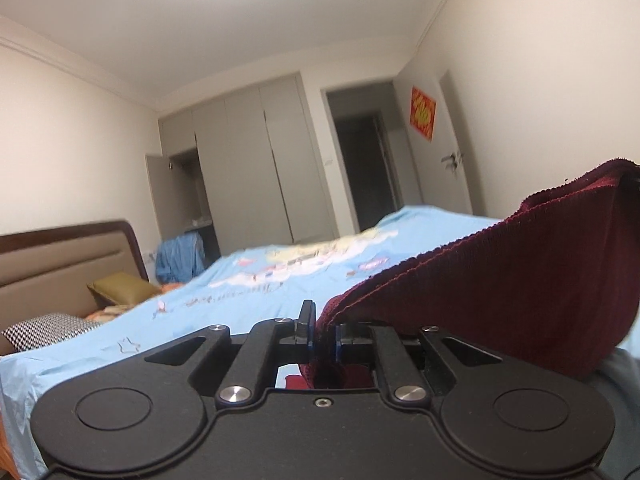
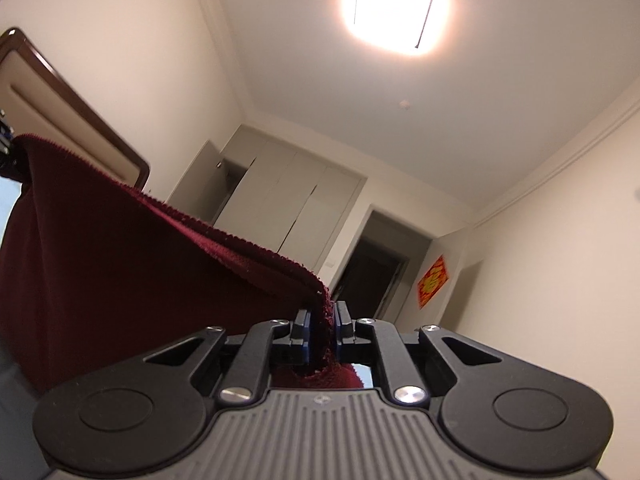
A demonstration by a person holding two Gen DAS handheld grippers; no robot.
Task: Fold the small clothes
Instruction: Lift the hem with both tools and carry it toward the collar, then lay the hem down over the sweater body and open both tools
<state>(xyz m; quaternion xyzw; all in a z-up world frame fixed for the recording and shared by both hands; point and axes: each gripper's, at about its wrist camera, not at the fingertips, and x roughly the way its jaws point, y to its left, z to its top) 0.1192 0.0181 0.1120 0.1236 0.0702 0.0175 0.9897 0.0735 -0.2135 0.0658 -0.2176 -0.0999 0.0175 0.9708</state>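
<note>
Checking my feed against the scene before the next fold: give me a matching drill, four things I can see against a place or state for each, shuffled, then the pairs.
Things:
1. dark red knitted garment
2. light blue printed bedsheet
3. olive green pillow
4. grey wardrobe door

Places or states:
A. swung open at the far wall
B. lying by the brown headboard
C. spread over the bed
D. held up, stretched between both sets of jaws

Pairs: 1-D, 2-C, 3-B, 4-A

The left gripper and the right gripper each pinch an edge of the garment.
</note>
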